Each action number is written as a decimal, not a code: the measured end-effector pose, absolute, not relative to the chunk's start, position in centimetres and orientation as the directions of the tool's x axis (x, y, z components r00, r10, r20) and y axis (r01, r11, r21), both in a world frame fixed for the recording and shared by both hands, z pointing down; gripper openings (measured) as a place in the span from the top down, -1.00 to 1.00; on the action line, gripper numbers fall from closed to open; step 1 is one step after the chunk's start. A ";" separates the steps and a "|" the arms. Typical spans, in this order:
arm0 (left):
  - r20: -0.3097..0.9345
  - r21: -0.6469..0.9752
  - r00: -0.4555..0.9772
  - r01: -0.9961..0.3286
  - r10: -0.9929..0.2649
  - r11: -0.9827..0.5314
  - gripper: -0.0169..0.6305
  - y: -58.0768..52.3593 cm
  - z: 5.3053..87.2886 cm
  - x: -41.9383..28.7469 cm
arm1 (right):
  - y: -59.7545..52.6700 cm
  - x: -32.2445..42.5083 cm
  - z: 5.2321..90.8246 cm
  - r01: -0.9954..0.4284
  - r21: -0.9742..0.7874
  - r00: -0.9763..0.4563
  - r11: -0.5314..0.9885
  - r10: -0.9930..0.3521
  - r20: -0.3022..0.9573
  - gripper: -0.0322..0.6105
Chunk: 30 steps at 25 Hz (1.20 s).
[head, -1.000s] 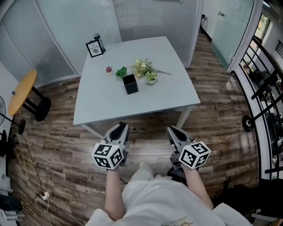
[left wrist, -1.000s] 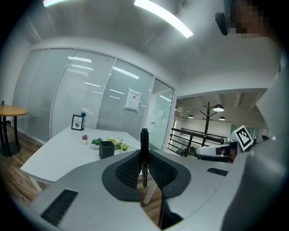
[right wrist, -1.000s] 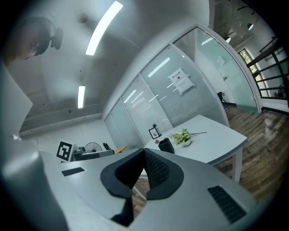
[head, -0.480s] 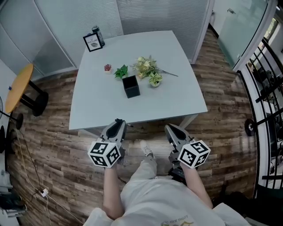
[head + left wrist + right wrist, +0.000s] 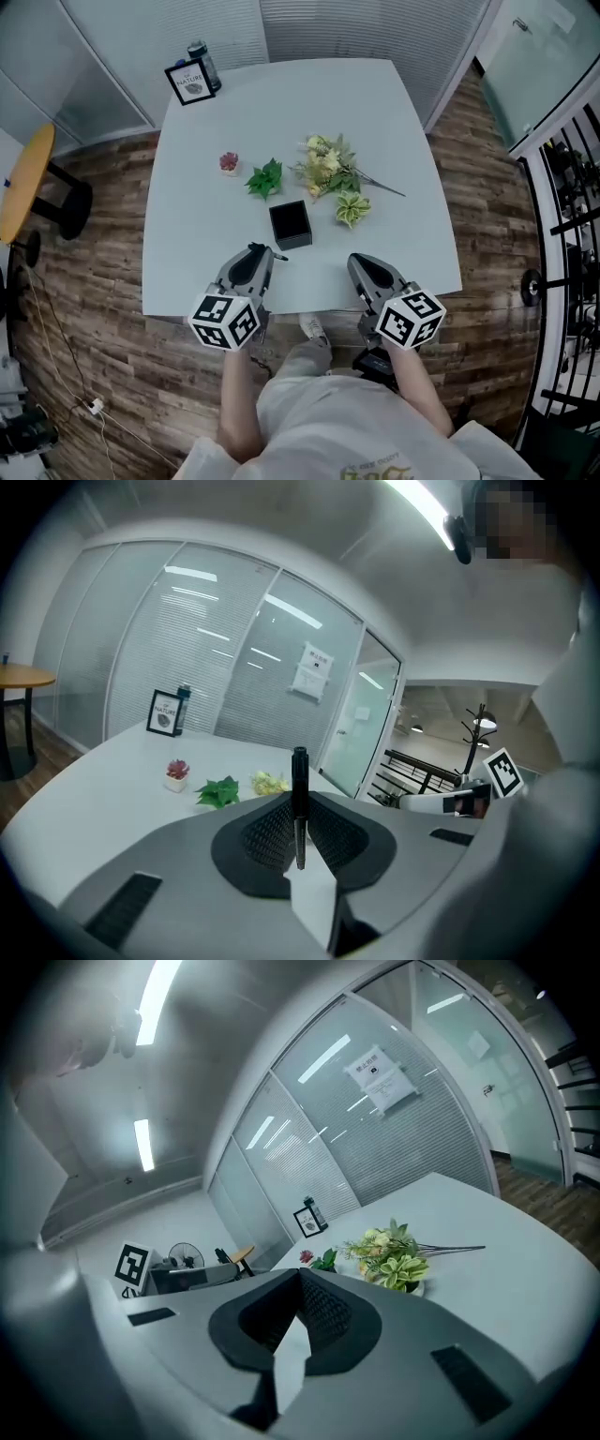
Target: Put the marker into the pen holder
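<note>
The left gripper [image 5: 255,257] is clenched on a black marker [image 5: 299,778], which stands upright between its jaws, cap end up, well above the jaw tips. In the head view this gripper hovers just this side of the black square pen holder [image 5: 291,225] and a little to its left, over the near edge of the white table [image 5: 202,239]. The marker is not in the pen holder, whose open top faces up.

The right gripper [image 5: 364,267] has its jaws pressed together with nothing between them. It hangs to the near right of the pen holder, also over the table's near edge.

Beyond the pen holder lies a bunch of pale flowers [image 5: 328,169], stems pointing right. A small leafy sprig [image 5: 352,208] sits just right of the holder. A green plant [image 5: 265,176] stands behind the holder to the left, and a small pink potted plant [image 5: 229,162] further left still. Far behind the holder, at the table's back left corner, stand a framed card [image 5: 188,82] and a dark can [image 5: 199,56], side by side.
</note>
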<state>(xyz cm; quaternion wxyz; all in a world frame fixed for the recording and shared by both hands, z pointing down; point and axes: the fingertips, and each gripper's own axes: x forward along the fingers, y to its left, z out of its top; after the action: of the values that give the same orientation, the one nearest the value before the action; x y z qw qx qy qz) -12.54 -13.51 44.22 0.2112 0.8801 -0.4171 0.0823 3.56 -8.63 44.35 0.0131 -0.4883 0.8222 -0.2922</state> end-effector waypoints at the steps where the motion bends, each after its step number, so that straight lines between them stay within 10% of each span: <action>1: 0.320 0.305 0.640 -0.768 -0.699 -0.563 0.80 -14.9 44.3 -12.6 | -10.1 3.5 44.6 -0.794 -0.497 -0.523 0.349 -0.809 0.268 0.85; 30: 0.434 0.309 0.520 -0.853 -0.735 -0.421 0.79 -24.1 49.3 -11.4 | -21.9 4.1 46.2 -0.730 -0.519 -0.645 0.445 -0.699 0.310 0.85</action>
<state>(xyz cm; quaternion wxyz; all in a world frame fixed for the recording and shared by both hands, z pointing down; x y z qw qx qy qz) -11.39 -24.06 49.31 0.2516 0.8348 -0.4755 0.1169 4.15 -21.88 46.16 -0.0250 -0.4205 0.8495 -0.3176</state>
